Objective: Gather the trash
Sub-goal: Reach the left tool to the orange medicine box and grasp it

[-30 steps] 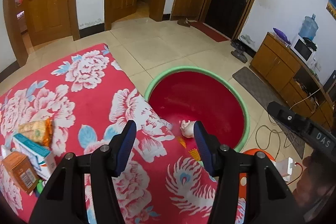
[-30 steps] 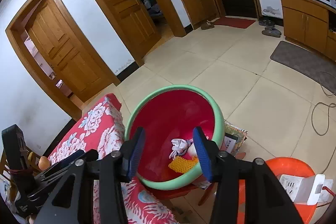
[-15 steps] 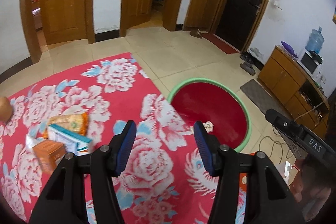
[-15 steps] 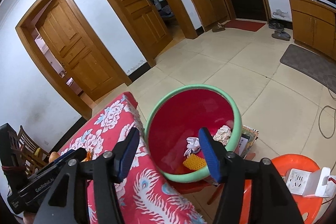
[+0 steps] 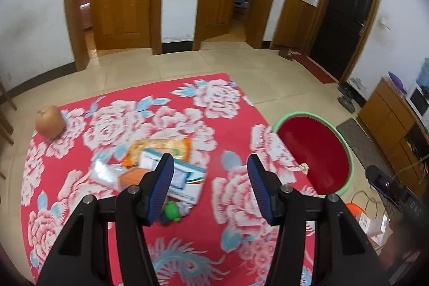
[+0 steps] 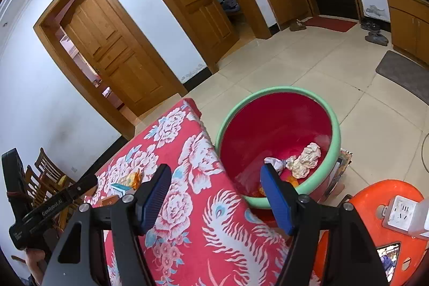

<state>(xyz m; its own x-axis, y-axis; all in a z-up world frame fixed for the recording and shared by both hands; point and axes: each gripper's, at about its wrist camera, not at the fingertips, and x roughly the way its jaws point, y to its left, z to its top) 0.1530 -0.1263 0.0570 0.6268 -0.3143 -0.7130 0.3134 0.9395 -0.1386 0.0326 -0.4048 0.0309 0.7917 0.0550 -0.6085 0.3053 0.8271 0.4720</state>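
Left tongs (image 5: pixel 207 185), empty and half-wide, hover over the heap of cardboard boxes and wrappers (image 5: pixel 171 165), ready to grab. Right tongs (image 6: pixel 214 195), empty, are opening beside the red green-rimmed plastic basin (image 6: pixel 278 119), crumpled paper inside.

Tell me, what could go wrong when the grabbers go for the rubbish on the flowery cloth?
1. The boxes and the orange packet lie in one overlapping heap, so the left gripper, open and empty, might pinch two or knock one aside.
2. The small green thing sits half under the pile and could roll away.
3. The basin stands beside the table, below its edge, so a piece let go early may land on the floor. The right gripper is opening, empty.
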